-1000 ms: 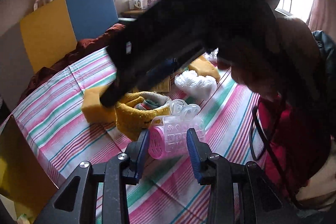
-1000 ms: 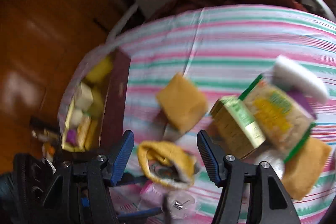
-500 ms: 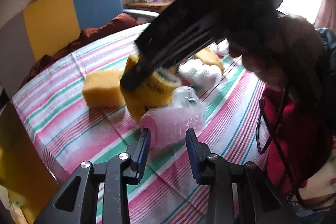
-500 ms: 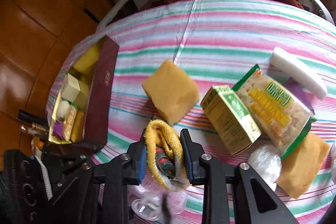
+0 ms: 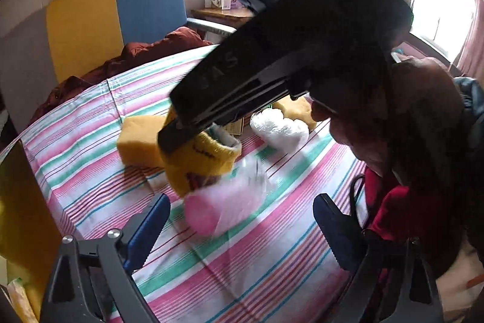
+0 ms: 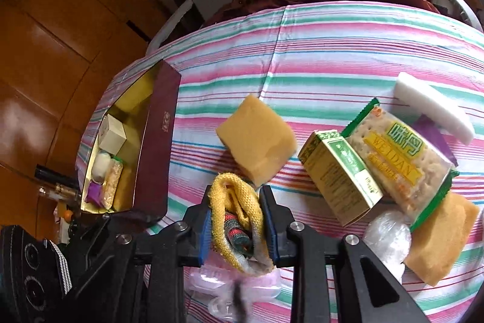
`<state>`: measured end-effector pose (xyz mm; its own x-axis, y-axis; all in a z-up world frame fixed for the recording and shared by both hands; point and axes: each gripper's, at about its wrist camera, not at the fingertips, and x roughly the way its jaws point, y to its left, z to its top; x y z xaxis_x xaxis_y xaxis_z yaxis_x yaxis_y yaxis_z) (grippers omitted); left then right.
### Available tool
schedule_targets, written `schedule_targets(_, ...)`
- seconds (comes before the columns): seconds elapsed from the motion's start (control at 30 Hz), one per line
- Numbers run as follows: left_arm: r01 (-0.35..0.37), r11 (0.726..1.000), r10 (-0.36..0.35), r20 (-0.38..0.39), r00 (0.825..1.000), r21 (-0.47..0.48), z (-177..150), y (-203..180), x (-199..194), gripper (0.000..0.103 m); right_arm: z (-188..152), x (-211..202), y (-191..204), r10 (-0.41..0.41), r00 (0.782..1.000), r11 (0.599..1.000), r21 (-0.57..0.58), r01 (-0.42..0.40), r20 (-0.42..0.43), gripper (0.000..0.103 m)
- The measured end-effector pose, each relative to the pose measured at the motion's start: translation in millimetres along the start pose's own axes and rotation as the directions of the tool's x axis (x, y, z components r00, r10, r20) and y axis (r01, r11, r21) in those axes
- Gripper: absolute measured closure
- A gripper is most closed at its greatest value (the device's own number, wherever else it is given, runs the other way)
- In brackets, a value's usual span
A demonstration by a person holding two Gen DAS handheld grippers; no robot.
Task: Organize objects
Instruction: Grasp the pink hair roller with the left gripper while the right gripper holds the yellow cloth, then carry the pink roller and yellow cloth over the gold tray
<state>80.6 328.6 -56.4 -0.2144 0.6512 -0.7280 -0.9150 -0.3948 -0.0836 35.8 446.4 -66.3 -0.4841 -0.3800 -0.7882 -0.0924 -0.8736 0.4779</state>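
Note:
My right gripper (image 6: 239, 224) is shut on a rolled yellow knit sock (image 6: 234, 220) and holds it just above the striped tablecloth (image 6: 332, 50); the sock also shows in the left wrist view (image 5: 202, 162) under the right tool. My left gripper (image 5: 239, 227) is open and empty. A pink and clear plastic pack (image 5: 224, 205) lies blurred on the cloth between its fingers, also visible in the right wrist view (image 6: 233, 283). A maroon box (image 6: 157, 147) with gold lining holds several small items at the table's left edge.
On the cloth lie a yellow sponge (image 6: 257, 138), a green carton (image 6: 338, 177), a cracker packet (image 6: 402, 159), a white foam block (image 6: 432, 105), a clear bag (image 6: 387, 238) and another sponge (image 6: 441, 235). A yellow, blue and grey chair (image 5: 115, 20) stands behind.
My right gripper closed on the yellow sock and lifted it. My left gripper opened wide and let go of the pink plastic pack, which now lies on the cloth.

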Motion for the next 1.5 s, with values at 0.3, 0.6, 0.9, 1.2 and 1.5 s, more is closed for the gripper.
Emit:
schedule_targets(0.3, -0.008, 0.994, 0.000, -0.071, 0.997, -0.112, -5, 24, 26, 0.012, 0, 0, 2, -0.009, 1.000, 1.000, -0.012, 0.009, -0.001, 0.075)
schedule_targets(0.6, -0.027, 0.999, 0.023, -0.084, 0.996, -0.040, -10, 17, 28, 0.039, 1, -7, -1, -0.048, 0.998, 0.999, -0.004, 0.048, 0.047, 0.076)
schedule_targets(0.9, -0.020, 1.000, 0.021, 0.019, 1.000, -0.009, -1, 15, -18, 0.039, 6, -27, -13, -0.016, 0.990, 0.999, 0.053, 0.009, 0.138, 0.081)
schedule_targets(1.2, -0.020, 0.998, 0.021, 0.009, 1.000, -0.052, -12, 24, -27, 0.039, 2, -3, -12, -0.119, 0.993, 0.992, 0.031, 0.119, 0.004, 0.046)
schedule_targets(1.5, -0.016, 0.996, 0.019, 0.034, 0.999, -0.084, -11, 34, -46, 0.039, -10, 23, -12, -0.283, 0.952, 0.958, -0.069, 0.277, -0.115, 0.050)
